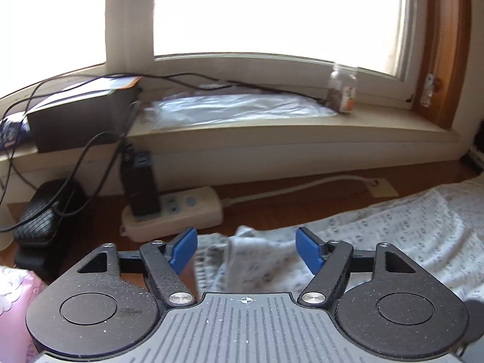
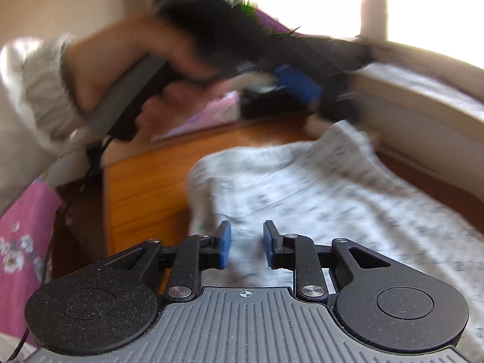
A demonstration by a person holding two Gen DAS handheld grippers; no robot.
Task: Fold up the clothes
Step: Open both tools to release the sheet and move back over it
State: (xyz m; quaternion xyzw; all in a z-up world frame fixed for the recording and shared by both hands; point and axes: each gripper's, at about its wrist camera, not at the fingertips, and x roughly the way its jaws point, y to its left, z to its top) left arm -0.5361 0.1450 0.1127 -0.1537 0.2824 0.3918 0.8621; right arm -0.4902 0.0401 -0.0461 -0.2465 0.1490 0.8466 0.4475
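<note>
A pale printed garment lay spread on the wooden floor below the windowsill. The left gripper hung over its bunched edge, jaws wide apart, holding nothing. The right gripper stood narrowly parted above the cloth, gripping nothing. A power strip sat nearby.

Left gripper: you're holding it angled downward, blue pads spread wide, nothing pinched.
Right gripper: jaws standing slightly apart (pads not pressing anything).
Left hand: you're gripping the handle, sleeve bunched at the wrist.
</note>
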